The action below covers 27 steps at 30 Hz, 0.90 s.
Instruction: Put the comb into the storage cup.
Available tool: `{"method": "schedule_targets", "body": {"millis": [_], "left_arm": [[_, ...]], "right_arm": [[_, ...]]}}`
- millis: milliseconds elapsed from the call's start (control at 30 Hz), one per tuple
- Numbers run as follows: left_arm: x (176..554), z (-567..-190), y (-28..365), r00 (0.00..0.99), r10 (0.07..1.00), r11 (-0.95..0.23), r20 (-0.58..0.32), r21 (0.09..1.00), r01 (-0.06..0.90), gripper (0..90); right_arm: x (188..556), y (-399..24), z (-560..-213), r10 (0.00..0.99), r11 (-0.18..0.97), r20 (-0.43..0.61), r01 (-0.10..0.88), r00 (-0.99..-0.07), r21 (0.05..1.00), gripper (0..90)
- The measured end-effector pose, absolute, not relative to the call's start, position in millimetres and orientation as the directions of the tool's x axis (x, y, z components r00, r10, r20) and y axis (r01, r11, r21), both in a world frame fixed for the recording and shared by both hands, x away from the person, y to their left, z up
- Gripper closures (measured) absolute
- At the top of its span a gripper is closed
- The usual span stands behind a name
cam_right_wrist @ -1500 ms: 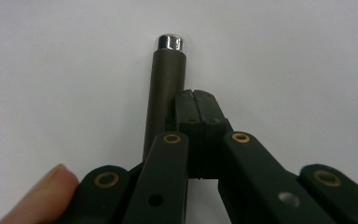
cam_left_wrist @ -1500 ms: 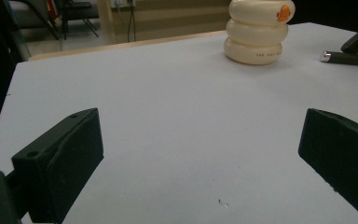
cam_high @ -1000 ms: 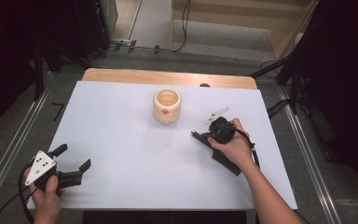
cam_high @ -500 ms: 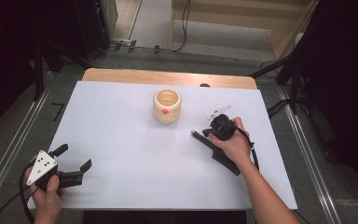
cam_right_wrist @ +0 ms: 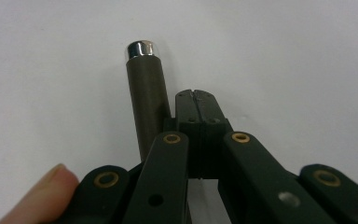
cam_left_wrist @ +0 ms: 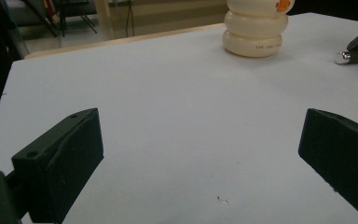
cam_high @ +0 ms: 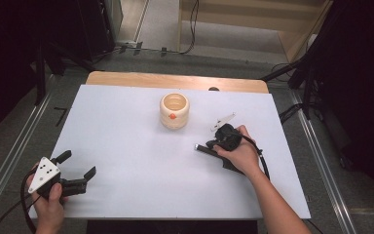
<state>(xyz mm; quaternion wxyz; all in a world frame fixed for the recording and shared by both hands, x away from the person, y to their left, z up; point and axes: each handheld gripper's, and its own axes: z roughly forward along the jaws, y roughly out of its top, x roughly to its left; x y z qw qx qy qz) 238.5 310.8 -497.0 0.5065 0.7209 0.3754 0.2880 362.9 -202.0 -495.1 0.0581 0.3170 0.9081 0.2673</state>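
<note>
A cream ridged pot [cam_high: 174, 111] with an orange dot stands upright at the table's far middle; the left gripper view shows its lower rings [cam_left_wrist: 255, 28]. My right gripper [cam_high: 209, 144] lies low on the table right of centre under a hand, jaws shut together with nothing between them [cam_right_wrist: 196, 95]. A dark rod with a silver tip [cam_right_wrist: 147, 98] lies along the left side of those jaws, touching them, its tip [cam_high: 197, 146] pointing left. My left gripper [cam_high: 78, 164] rests at the near left corner, jaws wide open over bare table [cam_left_wrist: 200, 158].
The white table top [cam_high: 126, 146] has a wooden strip [cam_high: 175, 80] along its far edge. Metal rails run along the floor on both sides. A cable trails from the right hand toward the near edge. A thumb [cam_right_wrist: 42, 196] presses the right gripper's frame.
The right hand and its gripper have shifted slightly beside the dark rod. The left gripper has stayed where it was, still open.
</note>
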Motion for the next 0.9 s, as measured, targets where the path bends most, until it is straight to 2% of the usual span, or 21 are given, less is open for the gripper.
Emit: {"method": "schedule_targets", "body": {"millis": [300,900], "left_arm": [[238.4,-497.0,310.5,0.552,0.833,-0.205,0.034,0.946,0.252,0.0],[238.4,-497.1,308.9,0.553,0.832,-0.219,0.046,0.943,0.25,0.0]], "right_arm": [[347.3,-193.6,-494.5,0.533,0.697,0.068,0.483,-0.843,0.53,88.0],[316.0,-191.6,-497.2,0.47,0.714,0.069,0.425,-0.88,0.556,88.0]]}}
